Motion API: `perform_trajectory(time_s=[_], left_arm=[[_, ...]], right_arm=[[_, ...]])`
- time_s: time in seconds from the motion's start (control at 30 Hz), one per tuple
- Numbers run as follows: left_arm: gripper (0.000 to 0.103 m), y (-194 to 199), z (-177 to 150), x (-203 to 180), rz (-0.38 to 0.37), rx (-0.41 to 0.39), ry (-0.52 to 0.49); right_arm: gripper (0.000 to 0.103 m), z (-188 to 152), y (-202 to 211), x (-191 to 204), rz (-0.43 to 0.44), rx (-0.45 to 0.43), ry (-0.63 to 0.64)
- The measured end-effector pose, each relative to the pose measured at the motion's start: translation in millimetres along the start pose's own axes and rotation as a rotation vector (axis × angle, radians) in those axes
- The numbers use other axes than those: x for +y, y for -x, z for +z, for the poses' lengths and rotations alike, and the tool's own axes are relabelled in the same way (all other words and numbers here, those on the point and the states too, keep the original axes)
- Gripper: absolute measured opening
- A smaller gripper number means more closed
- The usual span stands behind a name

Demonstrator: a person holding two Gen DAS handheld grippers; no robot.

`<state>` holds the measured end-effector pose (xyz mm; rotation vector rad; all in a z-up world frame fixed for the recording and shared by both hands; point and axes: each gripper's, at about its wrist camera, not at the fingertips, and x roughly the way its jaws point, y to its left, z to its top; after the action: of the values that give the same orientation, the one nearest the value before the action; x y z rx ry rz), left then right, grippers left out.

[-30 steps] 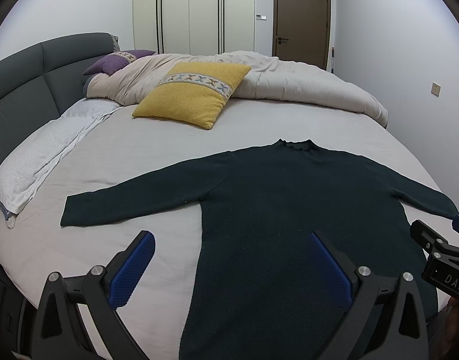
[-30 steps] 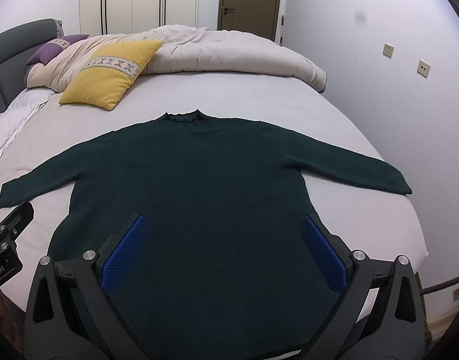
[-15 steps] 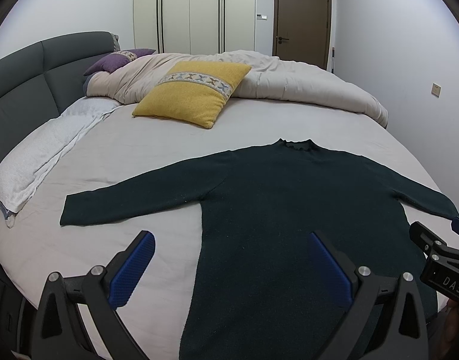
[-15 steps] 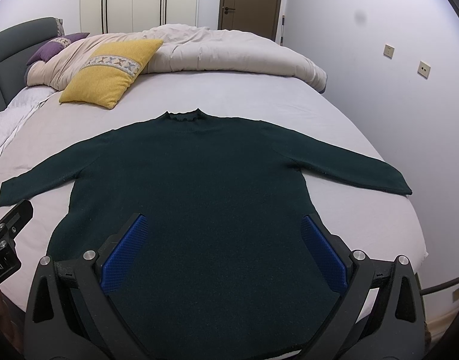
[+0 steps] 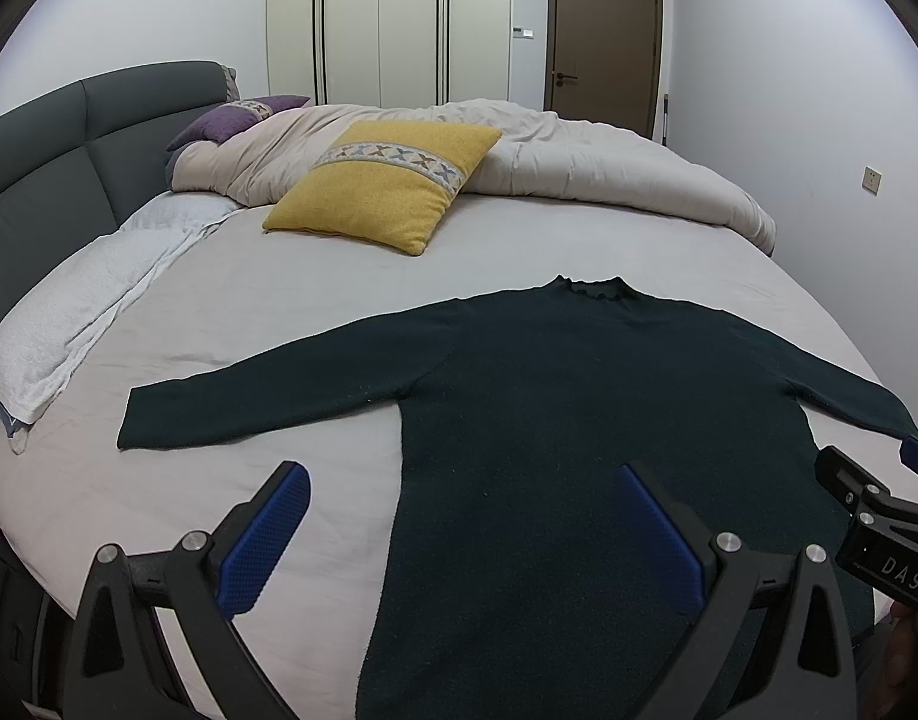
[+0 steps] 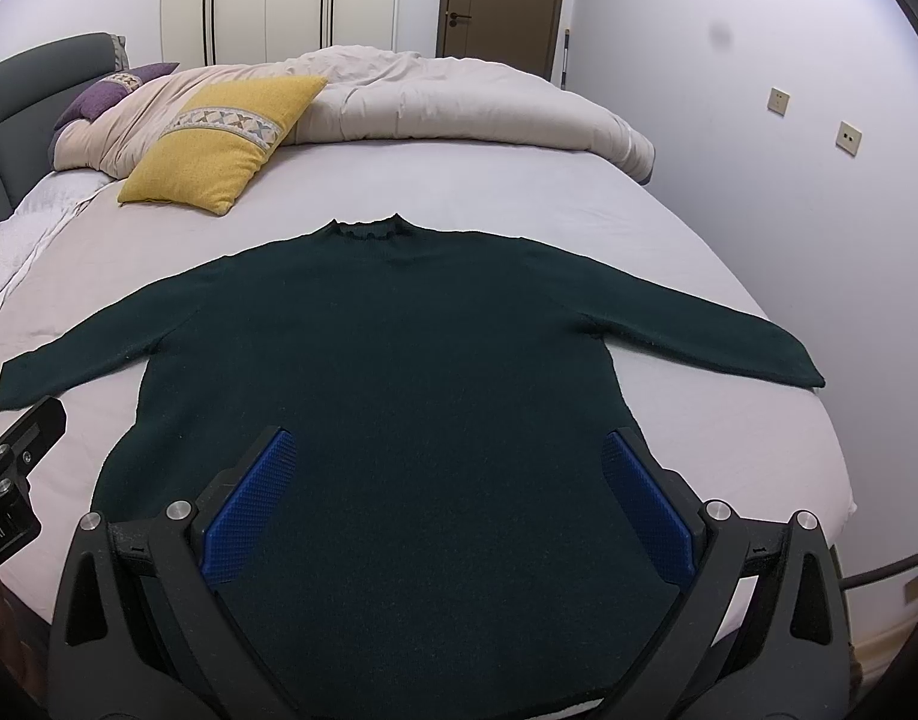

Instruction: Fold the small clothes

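A dark green long-sleeved sweater (image 5: 579, 420) lies flat on the bed, collar away from me, both sleeves spread out; it also shows in the right wrist view (image 6: 411, 360). My left gripper (image 5: 459, 474) is open and empty, hovering above the sweater's left side edge near the hem. My right gripper (image 6: 447, 444) is open and empty, hovering above the lower body of the sweater. The right gripper's side shows at the right edge of the left wrist view (image 5: 873, 516). The left gripper's side shows at the left edge of the right wrist view (image 6: 15, 456).
The sweater rests on a light grey bed sheet (image 5: 249, 312). A yellow cushion (image 5: 381, 186), a bunched duvet (image 5: 579, 168) and a purple pillow (image 5: 231, 120) lie at the far end. A white towel (image 5: 81, 312) lies along the grey headboard (image 5: 39, 168). The wall (image 6: 819, 240) is close on the right.
Both views have shifted very slightly; the sweater lies as before and both grippers stay open.
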<state>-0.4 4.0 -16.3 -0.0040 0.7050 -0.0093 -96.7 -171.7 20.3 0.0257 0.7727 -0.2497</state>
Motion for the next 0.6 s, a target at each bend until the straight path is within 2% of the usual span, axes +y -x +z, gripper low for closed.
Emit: perform_trajectory(time_s=[0.6], left_arm=[[0.103,-4.6,-8.3,-1.6,-0.001,0.003,0.002]], right_arm=[[0.103,-2.6,-2.0,0.6,0.000,0.004,0.000]])
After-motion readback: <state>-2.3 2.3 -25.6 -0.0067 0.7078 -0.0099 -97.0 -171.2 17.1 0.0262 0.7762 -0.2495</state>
